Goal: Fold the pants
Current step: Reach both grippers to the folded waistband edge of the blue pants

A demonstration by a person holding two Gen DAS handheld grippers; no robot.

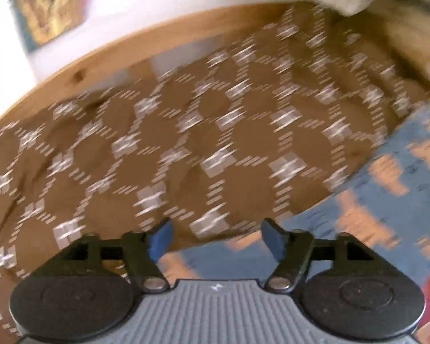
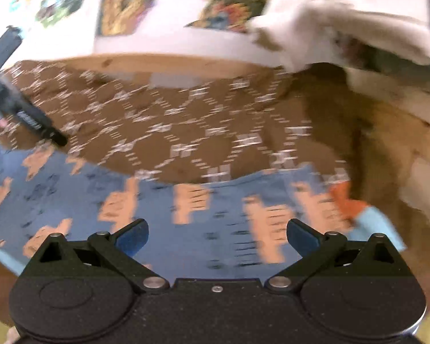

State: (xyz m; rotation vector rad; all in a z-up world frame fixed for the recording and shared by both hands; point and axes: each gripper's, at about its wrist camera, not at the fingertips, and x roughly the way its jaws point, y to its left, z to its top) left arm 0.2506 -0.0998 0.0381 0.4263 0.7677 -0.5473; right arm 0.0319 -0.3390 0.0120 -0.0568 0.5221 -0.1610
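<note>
The pants (image 2: 186,209) are blue with peach figures and lie flat along the near side of a brown patterned cloth (image 2: 163,120). One end of them carries an orange patch and a pale blue edge (image 2: 381,223). My right gripper (image 2: 216,226) hovers over the pants, open, with nothing between its blue pads. In the left wrist view the pants (image 1: 387,189) lie at the lower right. My left gripper (image 1: 216,229) stands open above their edge where they meet the brown cloth (image 1: 157,143). A black finger of the left gripper (image 2: 28,117) shows at the left of the right wrist view. Both views are blurred.
The brown cloth covers a wooden table whose rim (image 1: 106,57) curves along the far side. A cream garment (image 2: 344,17) lies heaped at the far right corner. Beyond the table a white surface carries colourful pictures (image 2: 123,8).
</note>
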